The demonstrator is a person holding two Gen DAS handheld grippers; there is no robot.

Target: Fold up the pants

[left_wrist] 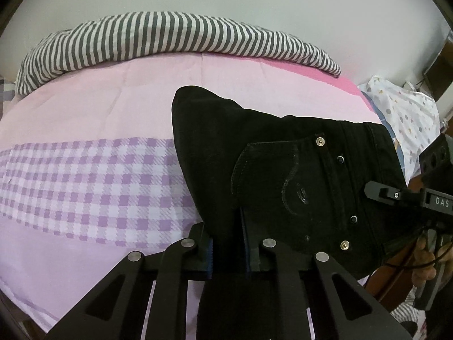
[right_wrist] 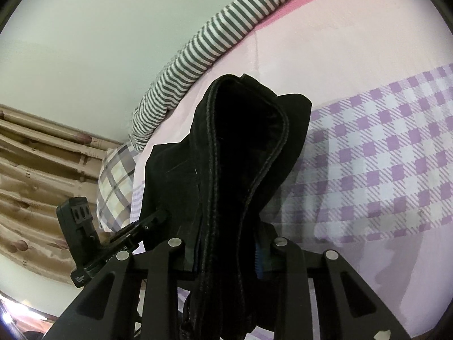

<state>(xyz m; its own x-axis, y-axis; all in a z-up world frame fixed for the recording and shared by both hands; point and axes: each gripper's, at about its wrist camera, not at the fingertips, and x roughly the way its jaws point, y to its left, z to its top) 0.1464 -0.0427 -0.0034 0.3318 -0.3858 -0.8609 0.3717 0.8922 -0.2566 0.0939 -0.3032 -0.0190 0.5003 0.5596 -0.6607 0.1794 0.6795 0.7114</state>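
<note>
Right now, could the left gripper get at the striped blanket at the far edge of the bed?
Probably not: the left gripper is shut on the black pants, so it isn't free for the striped blanket.

Both tools are matte black: the left tool (left_wrist: 228, 243) and right tool (right_wrist: 226, 252) have slotted linkage arms with round silver pins and blue-edged pads. One body bears white "DAS" lettering; thin black cables trail below.
</note>
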